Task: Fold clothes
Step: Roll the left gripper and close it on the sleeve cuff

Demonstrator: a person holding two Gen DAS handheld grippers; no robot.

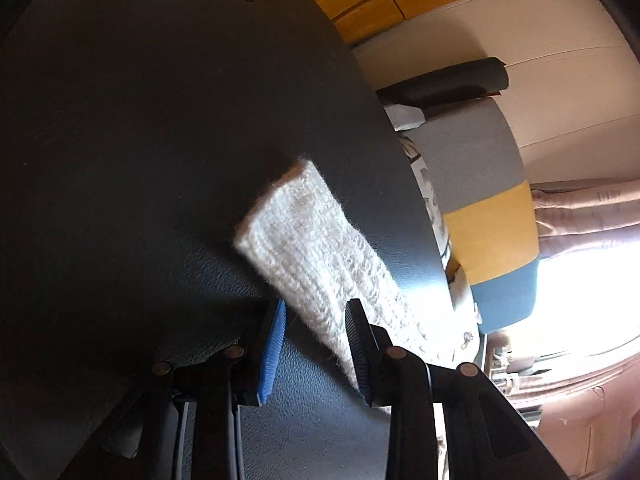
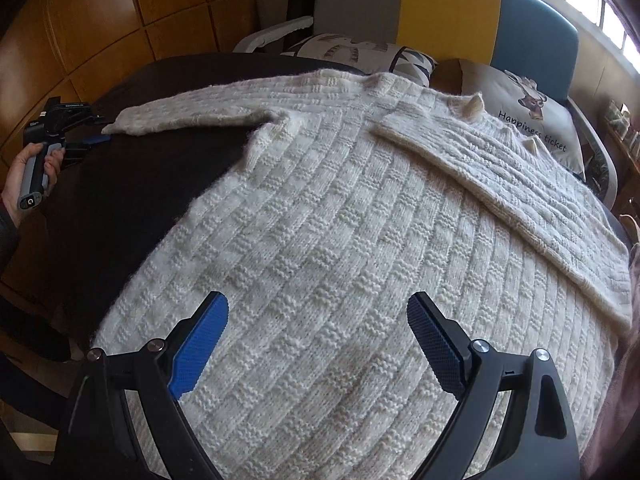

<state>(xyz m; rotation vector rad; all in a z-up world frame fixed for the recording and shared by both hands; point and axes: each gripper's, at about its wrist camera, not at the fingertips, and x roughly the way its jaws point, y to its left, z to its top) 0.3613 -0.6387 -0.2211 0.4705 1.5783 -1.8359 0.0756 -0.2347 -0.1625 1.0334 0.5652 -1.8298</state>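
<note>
Nearest in the right wrist view, the right gripper (image 2: 318,338) hangs over the sweater (image 2: 320,240) body with its jaws wide and nothing between them. The sweater lies flat on the dark table (image 2: 132,200); one sleeve (image 2: 520,200) is already folded across the chest, while the other sleeve (image 2: 192,118) stretches out toward the far edge.

In the left wrist view, the left gripper (image 1: 316,344) sits low at the table (image 1: 140,140), jaws part open. The sleeve (image 1: 316,240) end lies between the fingers, but no pinch shows — the knit is beside the right finger, not clamped.

Risks, as I judge them: closing now may catch only a fuzzy edge, and the loose knit could slip out mid-lift. A blue pad (image 1: 272,356) so near the surface might also scrape the table. If the sleeve is pulled hard, the body may drag and wrinkle — nothing pins it. Farther off, cushions (image 2: 532,120) touch the collar side and could snag a shifting shoulder.
</note>
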